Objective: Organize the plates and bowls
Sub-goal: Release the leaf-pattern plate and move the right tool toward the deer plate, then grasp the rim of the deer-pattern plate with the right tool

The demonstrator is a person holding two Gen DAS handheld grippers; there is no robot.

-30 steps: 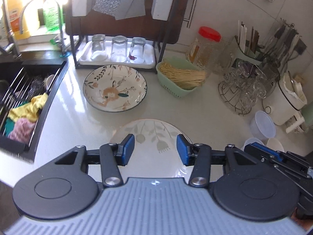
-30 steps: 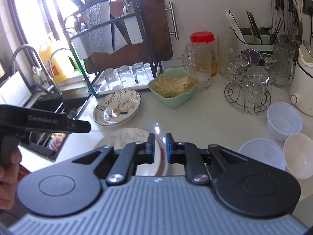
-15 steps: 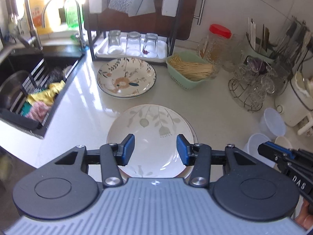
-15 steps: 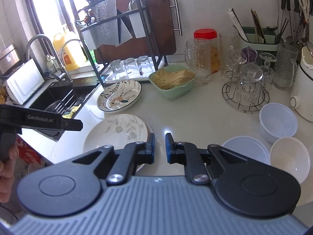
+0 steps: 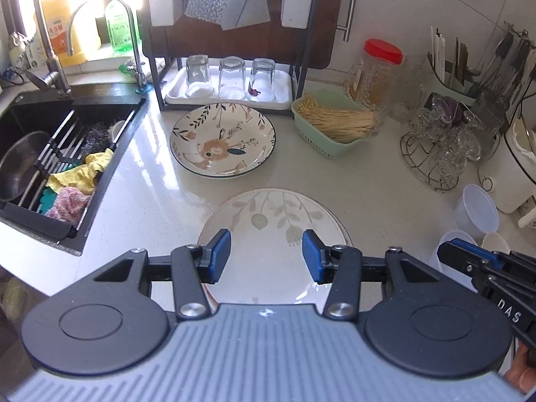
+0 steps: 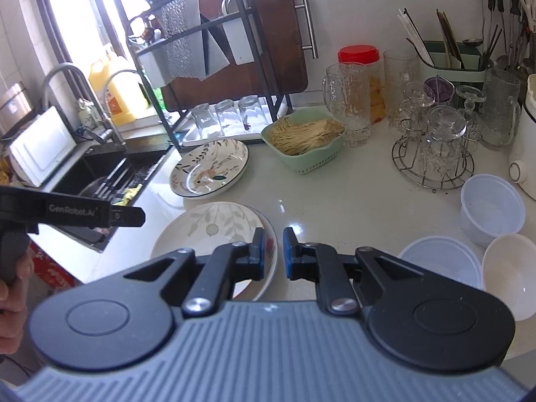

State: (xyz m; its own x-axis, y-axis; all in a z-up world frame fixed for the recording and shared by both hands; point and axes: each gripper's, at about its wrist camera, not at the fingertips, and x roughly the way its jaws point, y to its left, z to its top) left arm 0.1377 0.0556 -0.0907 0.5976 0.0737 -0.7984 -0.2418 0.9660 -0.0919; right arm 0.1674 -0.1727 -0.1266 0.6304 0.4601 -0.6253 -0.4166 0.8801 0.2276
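Left tool (image 5: pixel 266 256) closer; pale plate (image 5: pixel 268 234) half-hidden.

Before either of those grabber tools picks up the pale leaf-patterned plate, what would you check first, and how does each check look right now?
1. Left gripper jaws wide apart: ok.
2. Left gripper lined up over the pale leaf-patterned plate: ok.
3. Right gripper jaws opened enough for a rim: not ok, only a narrow gap.
4. Rabbit-patterned plate sits apart from the pale plate: ok.
5. Second plate under the pale one: cannot tell for sure; a red-flowered rim shows at its edge.
6. White plastic bowls out of the way: ok.
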